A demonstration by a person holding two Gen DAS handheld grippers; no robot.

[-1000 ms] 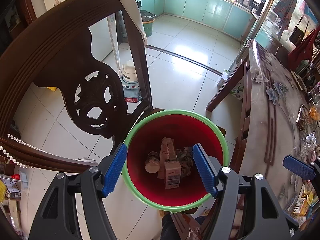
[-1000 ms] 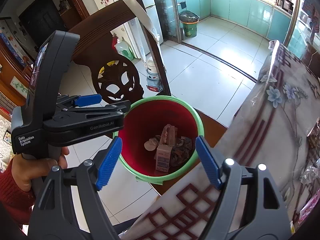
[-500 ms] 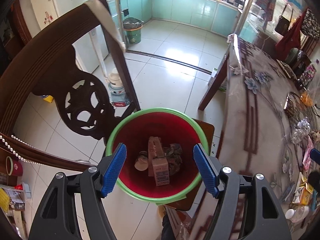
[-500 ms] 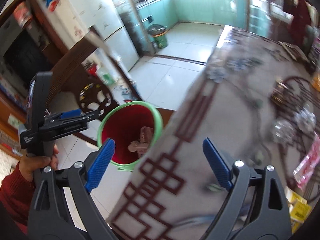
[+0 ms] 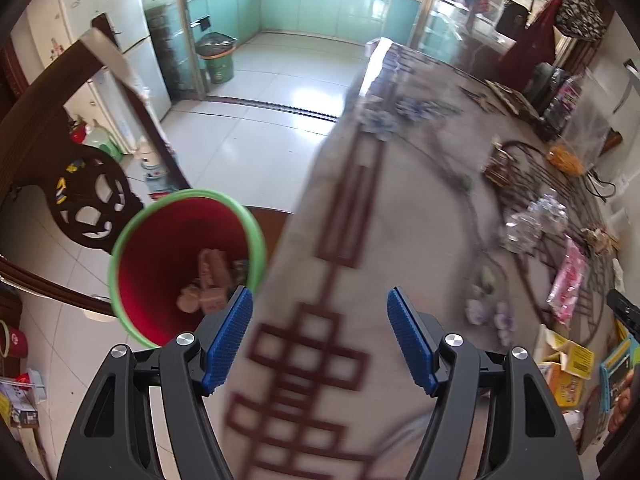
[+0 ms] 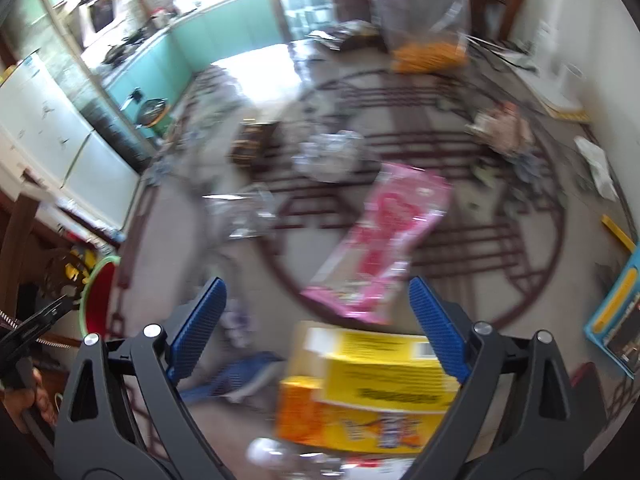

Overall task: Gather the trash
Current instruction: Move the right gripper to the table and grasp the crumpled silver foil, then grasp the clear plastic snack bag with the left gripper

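Two claws, both wide, holding nothing. Right gripper (image 6: 316,332) over table (image 6: 500,216), yellow box (image 6: 384,372) just below its tips, long side lying across gap. Pink wrapper (image 6: 380,240) farther ahead. Left gripper (image 5: 318,336) nearer red bin (image 5: 160,256), low on left.

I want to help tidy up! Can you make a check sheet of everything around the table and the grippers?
Surface: table with patterned cloth, maroon lines.
Job's things: red bin, green rim, beside the table, trash already inside; pink wrapper, yellow box, crumpled clear plastic on the table.
Clutter: bag of orange snacks, blue box.
Grippers: left gripper open, empty; right gripper open, empty, above the yellow box.
Cables: dark cord at the table's far edge.
Surroundings: carved wooden chair, kitchen with teal cabinets, fridge.
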